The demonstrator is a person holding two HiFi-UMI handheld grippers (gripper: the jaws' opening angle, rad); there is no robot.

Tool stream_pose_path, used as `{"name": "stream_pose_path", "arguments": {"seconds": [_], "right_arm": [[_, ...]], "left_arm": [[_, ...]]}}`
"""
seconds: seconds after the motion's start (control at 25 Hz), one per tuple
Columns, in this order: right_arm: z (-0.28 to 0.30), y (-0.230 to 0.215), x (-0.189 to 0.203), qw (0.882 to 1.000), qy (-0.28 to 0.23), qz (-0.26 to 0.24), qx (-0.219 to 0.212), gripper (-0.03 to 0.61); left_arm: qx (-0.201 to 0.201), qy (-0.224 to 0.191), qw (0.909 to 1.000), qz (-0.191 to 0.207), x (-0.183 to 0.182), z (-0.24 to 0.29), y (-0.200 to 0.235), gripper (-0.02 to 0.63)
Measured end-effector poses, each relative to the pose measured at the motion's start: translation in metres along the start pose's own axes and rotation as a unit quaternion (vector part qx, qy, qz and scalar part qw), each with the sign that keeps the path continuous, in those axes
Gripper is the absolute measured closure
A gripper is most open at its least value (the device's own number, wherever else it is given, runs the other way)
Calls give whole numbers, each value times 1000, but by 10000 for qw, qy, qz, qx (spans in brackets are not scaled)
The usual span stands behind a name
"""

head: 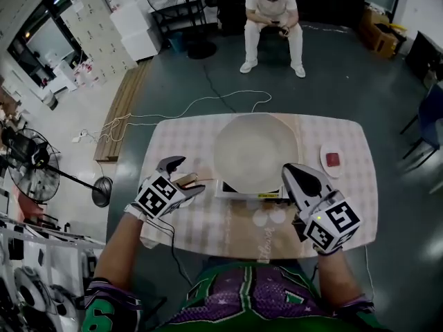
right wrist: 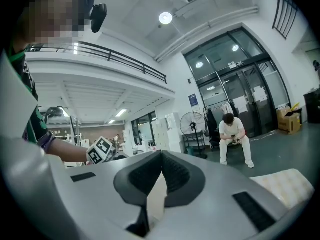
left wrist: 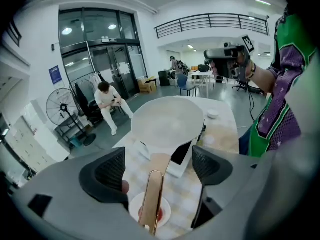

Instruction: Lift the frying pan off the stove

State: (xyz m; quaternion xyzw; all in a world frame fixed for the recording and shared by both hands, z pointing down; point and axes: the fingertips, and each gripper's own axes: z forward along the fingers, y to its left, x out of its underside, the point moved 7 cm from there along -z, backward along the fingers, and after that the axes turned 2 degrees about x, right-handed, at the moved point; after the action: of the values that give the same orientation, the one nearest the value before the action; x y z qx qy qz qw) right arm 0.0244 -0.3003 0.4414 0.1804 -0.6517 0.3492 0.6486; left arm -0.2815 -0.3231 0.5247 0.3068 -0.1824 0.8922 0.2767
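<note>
A pale, wide frying pan [head: 256, 151] sits on a flat white stove [head: 227, 189] in the middle of the checked table [head: 353, 185]. Its golden-brown handle [head: 188, 179] points left. My left gripper [head: 187, 175] is open at the handle. In the left gripper view the handle [left wrist: 152, 194] runs up the gap between the dark pads [left wrist: 111, 173] without touching either, towards the pan [left wrist: 167, 121] and stove [left wrist: 181, 156]. My right gripper [head: 296, 171] hovers by the pan's right rim. Its jaws [right wrist: 161, 159] are shut with nothing between them.
A small white dish with something red [head: 333, 160] lies at the table's right side. Another dish with red in it [left wrist: 162, 213] lies under the handle. A person [head: 272, 19] sits beyond the table. Standing fans [head: 28, 164] and a cable [head: 208, 102] are on the floor at left.
</note>
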Motion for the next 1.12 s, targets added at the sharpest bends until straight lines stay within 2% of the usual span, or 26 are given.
{"name": "stream_pose_path", "arguments": {"seconds": [0.16,0.32,0.52,0.84,1.04,1.08,1.12], "right_arm": [[5,2,10,9998,93,107,135,571],[15,4,16,9996,174,117,190,571],[22,5,19,9997,175,93,170,571],[21,-2,29,9991,281,161,273,571],[17,-10,32,9987,275,228,367,571],[16,-11,33,9986,276,244,378,571],[15,-12,34,9985,276,263,390,571]], "left_arm": [[304,458,9985,17,11,26,7,189],[602,726,9955,-67,23,49,13,189],[794,1168,9899,-75,38,72,18,189],[1419,1865,9721,-9,51,108,14,189],[1703,2245,9593,-190,57,124,13,194],[1711,2357,9565,-162,59,126,13,221],[1700,2491,9534,-100,62,127,12,307]]}}
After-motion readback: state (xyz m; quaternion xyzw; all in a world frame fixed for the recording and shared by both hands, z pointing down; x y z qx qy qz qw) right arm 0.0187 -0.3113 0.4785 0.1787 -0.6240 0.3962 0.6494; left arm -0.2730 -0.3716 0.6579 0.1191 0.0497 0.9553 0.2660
